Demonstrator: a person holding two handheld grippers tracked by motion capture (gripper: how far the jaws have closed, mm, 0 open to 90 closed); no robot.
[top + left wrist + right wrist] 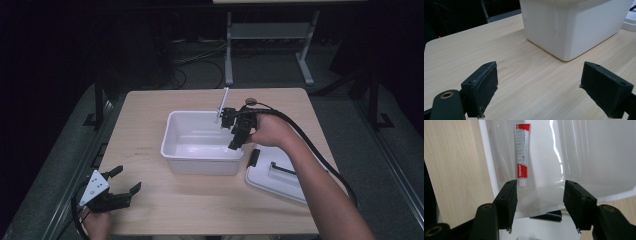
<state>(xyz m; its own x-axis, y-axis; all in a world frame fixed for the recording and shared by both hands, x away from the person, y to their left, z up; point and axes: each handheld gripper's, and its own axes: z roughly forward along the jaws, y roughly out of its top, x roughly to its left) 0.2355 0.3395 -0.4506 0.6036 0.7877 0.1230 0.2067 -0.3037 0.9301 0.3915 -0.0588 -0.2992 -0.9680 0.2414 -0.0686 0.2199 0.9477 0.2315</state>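
Note:
A red and white tube [522, 152] rests inside the white bin [594, 157], leaning up its far wall; in the high view the tube's end [223, 102] pokes above the rim. My right gripper [540, 195] hovers over the bin's right side [231, 131], open, with the tube's cap just beyond its left jaw and nothing between the pads. My left gripper [127, 179] rests low at the table's front left, open and empty [539, 80], facing the bin's outer corner [574, 30].
The bin [200, 165] stands mid-table on a light wooden top [150, 125]. Its white lid [277, 177] with black latches lies to the right, under my right forearm. A cable [310, 145] trails from the right gripper. A table frame [270, 35] stands beyond the table.

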